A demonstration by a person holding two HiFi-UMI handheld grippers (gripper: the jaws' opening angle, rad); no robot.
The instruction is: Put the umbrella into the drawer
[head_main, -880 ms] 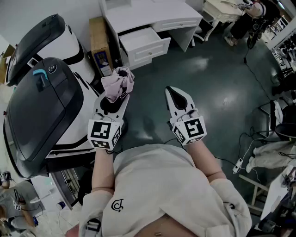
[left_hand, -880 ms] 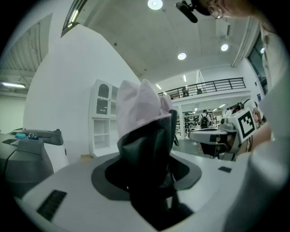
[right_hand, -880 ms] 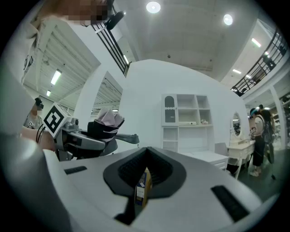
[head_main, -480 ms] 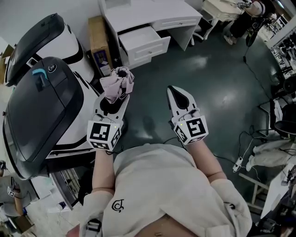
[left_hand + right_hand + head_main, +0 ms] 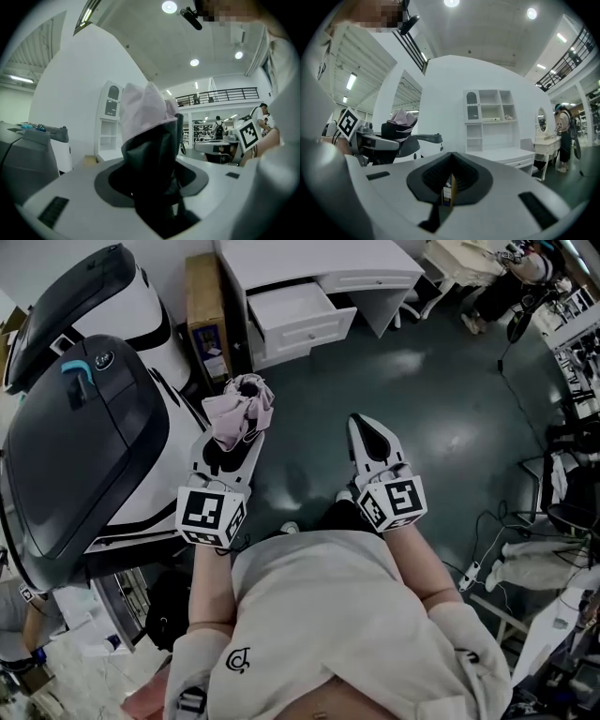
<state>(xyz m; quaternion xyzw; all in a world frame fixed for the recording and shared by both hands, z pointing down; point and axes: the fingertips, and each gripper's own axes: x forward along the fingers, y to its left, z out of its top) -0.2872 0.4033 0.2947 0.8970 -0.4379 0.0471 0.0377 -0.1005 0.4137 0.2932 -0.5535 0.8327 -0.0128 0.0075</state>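
My left gripper (image 5: 228, 452) clamps the umbrella (image 5: 240, 407) (pink, folded); right gripper (image 5: 367, 428) is closed, empty; the drawer (image 5: 298, 311) stands open.

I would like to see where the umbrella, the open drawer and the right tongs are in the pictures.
umbrella (image 5: 240, 407): head view, on its pale folded fabric.
open drawer (image 5: 296, 307): head view, on its bare inside floor.
right tongs (image 5: 361, 421): head view, at the closed tips.
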